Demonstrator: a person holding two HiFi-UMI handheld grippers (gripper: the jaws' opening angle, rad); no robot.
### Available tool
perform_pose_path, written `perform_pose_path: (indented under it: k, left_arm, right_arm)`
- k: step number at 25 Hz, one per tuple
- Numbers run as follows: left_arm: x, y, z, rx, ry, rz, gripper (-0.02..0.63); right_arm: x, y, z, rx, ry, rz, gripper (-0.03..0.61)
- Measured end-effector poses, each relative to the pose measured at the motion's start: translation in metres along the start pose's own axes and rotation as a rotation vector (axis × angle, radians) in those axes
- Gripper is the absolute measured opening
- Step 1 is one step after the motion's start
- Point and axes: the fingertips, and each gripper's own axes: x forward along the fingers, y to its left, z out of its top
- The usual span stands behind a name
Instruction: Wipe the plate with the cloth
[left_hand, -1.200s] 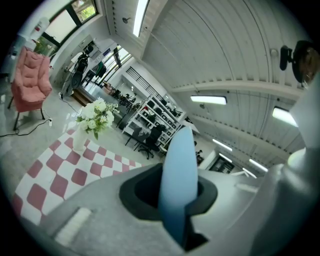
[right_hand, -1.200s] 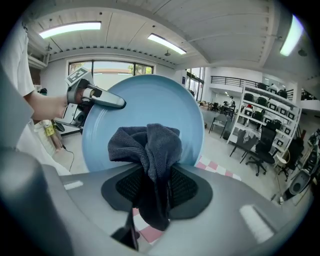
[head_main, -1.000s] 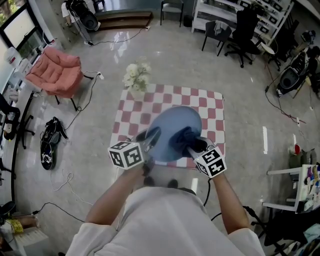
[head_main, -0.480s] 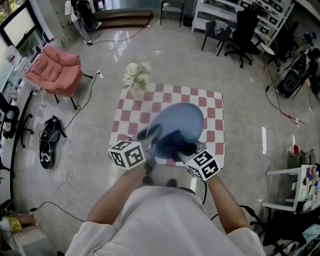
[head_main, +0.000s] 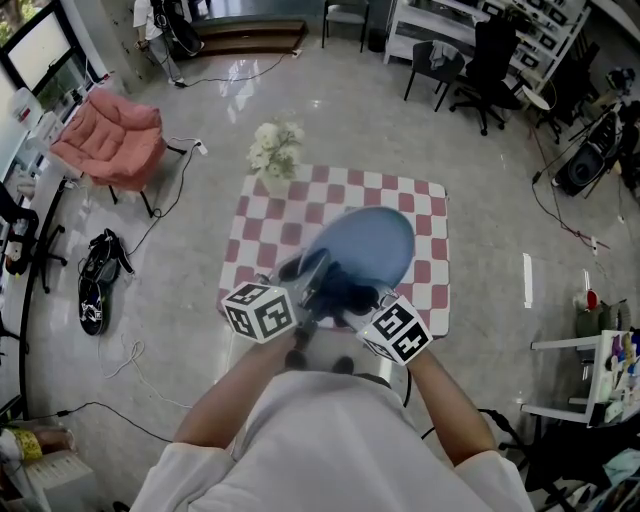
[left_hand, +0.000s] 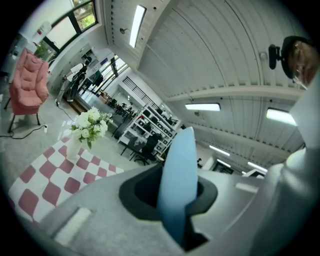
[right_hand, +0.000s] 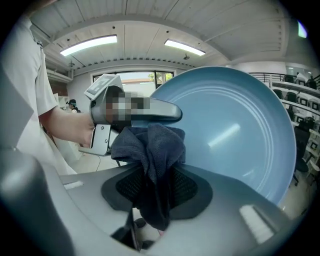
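The right gripper (head_main: 352, 300) has slid left, carrying the dark cloth (head_main: 345, 290) clamped in its fingers toward the blue plate's (head_main: 378, 245) near edge. The left gripper's (head_main: 310, 275) fingers pinch the plate's rim above the red-checked worktop (head_main: 432, 235). A flower vase (head_main: 272, 152) stands at the worktop's far left corner and a pink armchair (head_main: 110, 142) sits nearby.

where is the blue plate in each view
Head view: blue plate at centre, over the checked mat.
Left gripper view: plate edge-on, low centre.
Right gripper view: plate fills the right, behind the cloth.
Landmark: white flowers, in head and left gripper views only.
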Motion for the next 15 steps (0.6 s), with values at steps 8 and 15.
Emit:
perform_pose_path:
  k: [8,15]
  left_arm:
    - [-0.003,-0.006,-0.003,0.039,0.006,-0.030,0.048]
    - [-0.008,-0.011,-0.012,0.072,0.039,-0.051,0.046]
  right_arm:
    - [0.001,0.014,0.018,-0.093,-0.041,-0.001,0.135]
    - [0.004,0.035,0.005,-0.130,-0.012,0.096,0.133]
